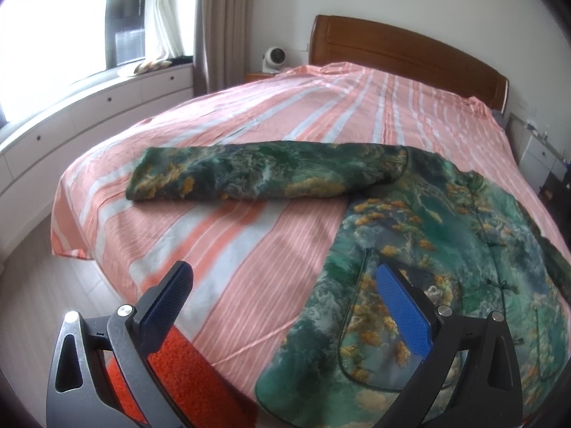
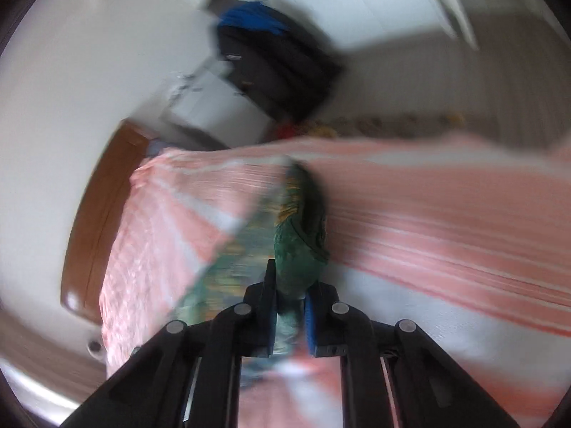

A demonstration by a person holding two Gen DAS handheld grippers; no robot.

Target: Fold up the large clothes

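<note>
Bedroom setup: a big bed with a pink-and-white striped sheet [image 1: 271, 164] fills most of the left wrist view, with a brown wooden headboard [image 1: 403, 46] at the far end and a small white round fan [image 1: 274, 57] on the bedside stand next to it. White drawers [image 1: 107, 107] curve along under the bright window, with beige curtains [image 1: 221, 25] hanging beside it.

Spread on the sheet is a large green quilted jacket with an orange-and-teal landscape print [image 1: 428, 249]. Its body lies toward the near right corner of the bed, and one sleeve [image 1: 249, 174] stretches flat out to the left across the stripes.

The left gripper [image 1: 285, 303] hangs over the near edge of the bed with its blue-padded fingers [image 1: 403, 306] spread wide, nothing between them; the right-hand finger sits above the jacket's hem area.

The right wrist view is pretty smeared with blur, but the right gripper [image 2: 291, 306] clearly has its fingers pressed together, pinching a bunched fold of the green jacket fabric [image 2: 299, 249]. A dark bag with something blue on top [image 2: 271, 57] sits against the far wall.
</note>
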